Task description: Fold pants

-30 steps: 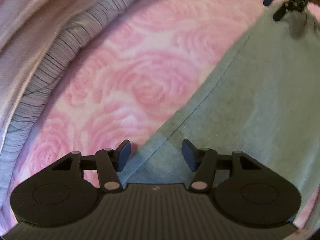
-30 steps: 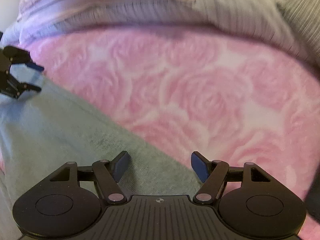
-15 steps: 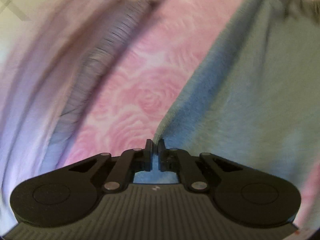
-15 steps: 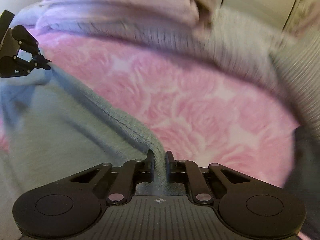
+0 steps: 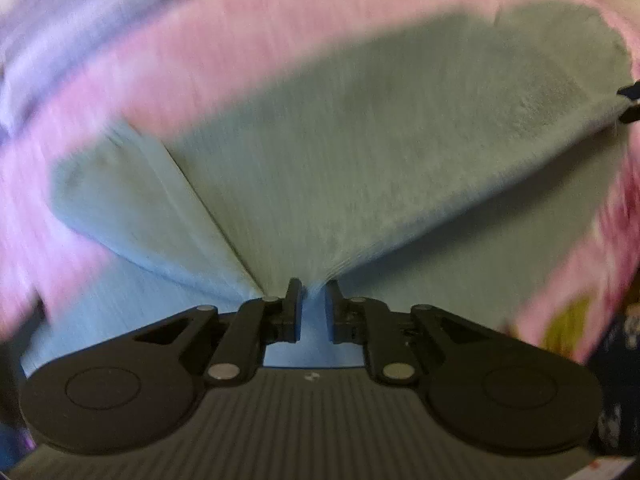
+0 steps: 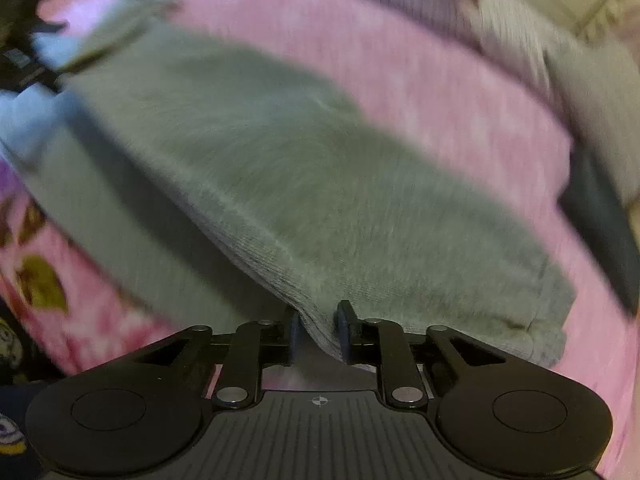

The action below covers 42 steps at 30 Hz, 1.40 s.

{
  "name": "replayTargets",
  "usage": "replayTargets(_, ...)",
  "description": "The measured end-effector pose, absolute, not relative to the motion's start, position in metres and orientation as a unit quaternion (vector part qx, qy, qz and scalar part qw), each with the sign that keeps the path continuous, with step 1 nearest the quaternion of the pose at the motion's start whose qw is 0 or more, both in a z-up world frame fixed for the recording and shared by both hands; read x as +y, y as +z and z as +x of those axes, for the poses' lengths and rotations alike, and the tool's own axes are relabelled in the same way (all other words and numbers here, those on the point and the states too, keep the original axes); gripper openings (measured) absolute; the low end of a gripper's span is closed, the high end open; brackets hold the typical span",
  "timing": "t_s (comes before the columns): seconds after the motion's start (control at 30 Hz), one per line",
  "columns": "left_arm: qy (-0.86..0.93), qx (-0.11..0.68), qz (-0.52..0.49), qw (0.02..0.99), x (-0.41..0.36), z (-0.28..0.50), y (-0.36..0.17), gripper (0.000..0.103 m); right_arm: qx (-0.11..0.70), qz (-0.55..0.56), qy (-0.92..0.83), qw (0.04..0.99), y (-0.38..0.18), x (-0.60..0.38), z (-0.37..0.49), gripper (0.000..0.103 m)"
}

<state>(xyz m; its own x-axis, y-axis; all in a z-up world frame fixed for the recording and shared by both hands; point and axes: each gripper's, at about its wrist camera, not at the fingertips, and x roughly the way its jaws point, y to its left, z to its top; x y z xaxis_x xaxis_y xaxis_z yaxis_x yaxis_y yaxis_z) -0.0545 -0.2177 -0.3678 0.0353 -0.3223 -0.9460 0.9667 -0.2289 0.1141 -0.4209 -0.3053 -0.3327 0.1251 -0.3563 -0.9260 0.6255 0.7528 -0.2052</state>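
The grey-green pants (image 5: 360, 140) lie on a pink rose-patterned blanket (image 5: 240, 40). In the left wrist view my left gripper (image 5: 311, 308) is shut on the near edge of the pants, cloth bunched between its fingers. A lighter fold of the pants (image 5: 132, 208) spreads to the left. In the right wrist view my right gripper (image 6: 316, 332) is shut on a ribbed edge of the pants (image 6: 300, 200), which is lifted and stretches away to the upper left. The left gripper (image 6: 28, 52) shows blurred at that far corner. Both views are motion-blurred.
Striped grey and lilac bedding (image 6: 540, 40) is heaped along the far side of the blanket (image 6: 440, 80). A flowered cover (image 6: 40, 280) with yellow-green leaves hangs at the near edge. A dark object (image 6: 600, 216) lies at the right.
Both grippers went from open over the pants edge to shut on it. They have since lifted and pulled the cloth toward me, so more of the pants now spreads in front.
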Motion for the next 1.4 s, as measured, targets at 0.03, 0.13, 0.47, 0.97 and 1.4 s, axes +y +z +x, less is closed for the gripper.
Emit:
replayTargets(0.03,-0.606,0.342,0.490,0.525,-0.212,-0.054,-0.371,0.012,0.577,0.145,-0.337,0.729,-0.339,-0.305,-0.422,0.029)
replayTargets(0.13,-0.596,0.380,0.462,0.535,-0.202,-0.046,-0.366,0.022,0.541,0.218,-0.400,0.707,-0.337,-0.315,-0.437,0.058)
replayTargets(0.47,-0.574,0.390,0.363,0.622,-0.212,-0.021,-0.328,0.029,0.162,0.531,-0.614,0.562,-0.330,-0.365,-0.590,0.059)
replayTargets(0.97,-0.440,0.396,0.370,0.716,-0.369,0.030,-0.376,0.045,0.112,0.576,-0.601,0.542,-0.355,-0.394,-0.619,0.052)
replayTargets(1.4,-0.326,0.421,0.127,0.837,-0.171,0.115,-0.302,0.003,0.160,0.537,-0.574,0.597,-0.318,-0.416,-0.623,0.018)
